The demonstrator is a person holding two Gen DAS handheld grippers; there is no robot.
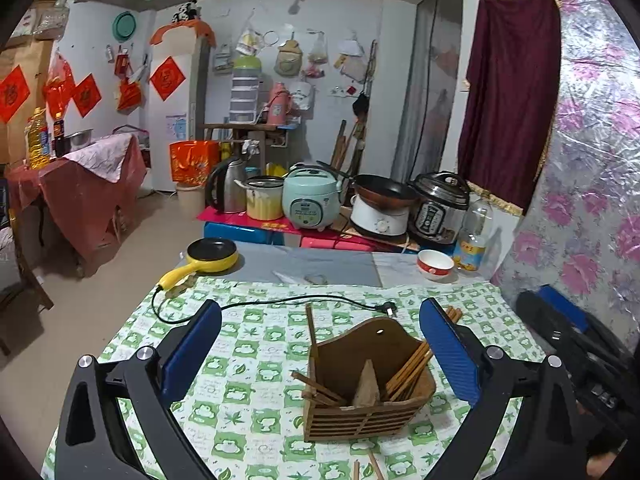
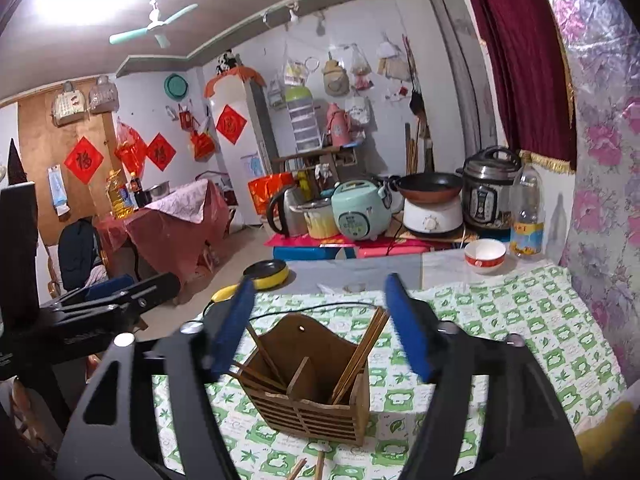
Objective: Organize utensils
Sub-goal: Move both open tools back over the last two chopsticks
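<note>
From the left wrist camera, the left hand-held gripper (image 1: 320, 352) is released, its blue pads (image 1: 192, 352) spread wide on either side of a wooden chopstick holder (image 1: 360, 392) and not touching it. The holder stands upright on the surface (image 1: 240, 360), which is covered with a green-and-white checked cloth. A divider splits it into two compartments: a bundle of brown chopsticks (image 1: 412, 372) leans in the right one, its tips poking out past the right pad, and a few more lie and lean in the left one. Loose chopstick ends (image 1: 374, 468) rest on the cloth just in front of the holder. Farther back, a black power cord (image 1: 280, 302) with its plug crosses the cloth, running from a small yellow electric frying pan (image 1: 212, 256). A red-and-white bowl (image 1: 435, 264) and a clear bottle stand near the far right. Part of the other gripper shows at the right edge.

From the right wrist camera, the right hand-held gripper (image 2: 320, 332) is also released, with nothing pressed between its pads. The same holder (image 2: 308, 384) sits between and below its fingers, chopsticks (image 2: 360, 356) leaning in the right compartment. Two loose ends (image 2: 310, 468) lie on the cloth in front. The left gripper's black frame shows at the left edge.
</note>
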